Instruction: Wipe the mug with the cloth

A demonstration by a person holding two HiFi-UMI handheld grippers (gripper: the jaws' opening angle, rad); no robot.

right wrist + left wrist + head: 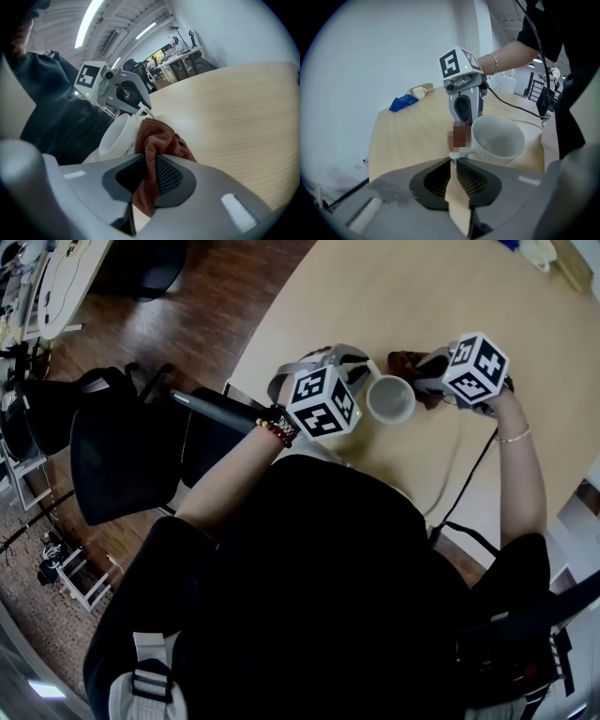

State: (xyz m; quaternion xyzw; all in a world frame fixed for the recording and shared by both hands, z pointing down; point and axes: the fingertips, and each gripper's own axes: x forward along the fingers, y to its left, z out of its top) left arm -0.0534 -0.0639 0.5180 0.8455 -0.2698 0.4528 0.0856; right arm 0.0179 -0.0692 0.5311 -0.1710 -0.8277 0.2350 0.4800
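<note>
My mug (391, 399) is plain white. The cloth (161, 140) is rust-red with a fine weave. My left claw (457, 161) and right claw (151, 161) are grey with black ribbed pads (171, 176). Each carries a cube (322, 401) patterned in black-and-white squares. The table (422, 296) is pale, straight-grained wood. At eleven o'clock lie dark brown floorboards (216, 315).

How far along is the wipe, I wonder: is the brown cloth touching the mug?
Touching. The right gripper view shows the cloth, clamped in the right tool, bunched against the outer wall of the mug, no gap.
</note>
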